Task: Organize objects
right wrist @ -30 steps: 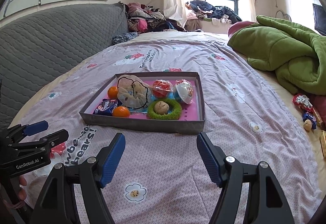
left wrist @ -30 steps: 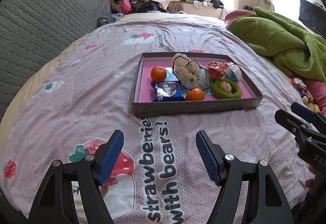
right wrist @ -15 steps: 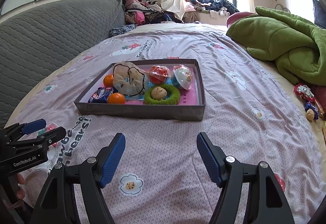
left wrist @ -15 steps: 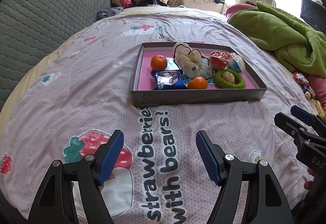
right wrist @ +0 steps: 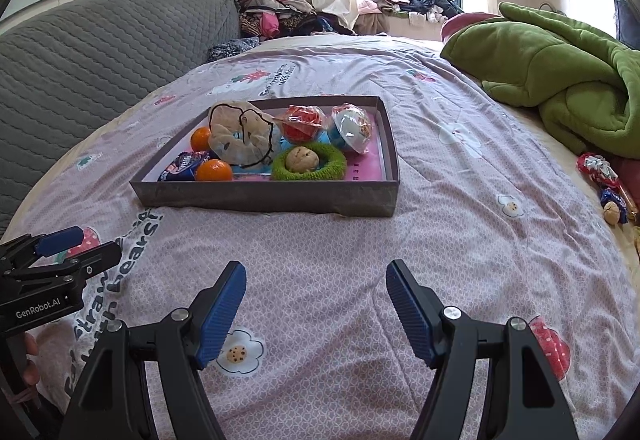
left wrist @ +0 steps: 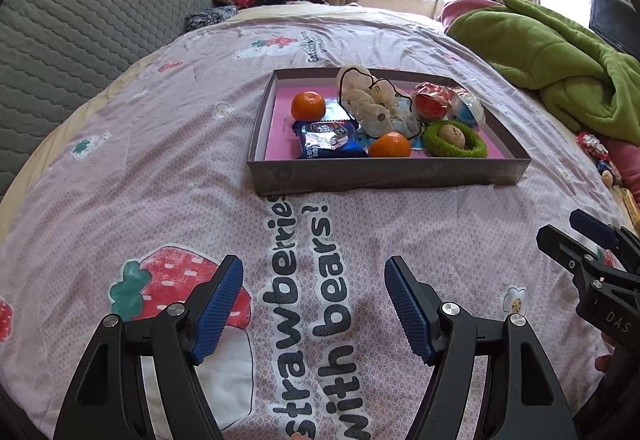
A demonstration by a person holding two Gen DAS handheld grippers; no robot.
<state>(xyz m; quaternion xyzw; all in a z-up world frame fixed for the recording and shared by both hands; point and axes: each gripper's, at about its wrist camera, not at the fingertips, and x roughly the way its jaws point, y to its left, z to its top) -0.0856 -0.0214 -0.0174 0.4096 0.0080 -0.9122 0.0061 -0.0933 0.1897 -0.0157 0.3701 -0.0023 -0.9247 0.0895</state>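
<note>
Two grippers, left (left wrist: 314,306) and right (right wrist: 316,306), hung wide open and empty above the bedspread (right wrist: 460,176). Ahead at 12 o'clock, the tray (right wrist: 264,196) kept oranges (right wrist: 213,171), snacks (left wrist: 328,140) and toys (right wrist: 308,162) corralled together, perhaps for sorting.

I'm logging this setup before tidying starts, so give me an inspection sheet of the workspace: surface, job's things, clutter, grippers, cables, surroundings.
Surface: bed sheet, pink, printed with strawberries and "strawberries with bears!".
Job's things: grey tray with pink floor holding two oranges, blue snack packet, cream scrunchie, green ring around a walnut, two wrapped balls.
Clutter: wrapped sweets lying on the bed's right edge.
Grippers: left hand-held gripper open, empty; right hand-held gripper open, empty; both short of the tray.
Cables: nothing seen.
Surroundings: green blanket, grey quilted headboard, clothes pile by the window.
</note>
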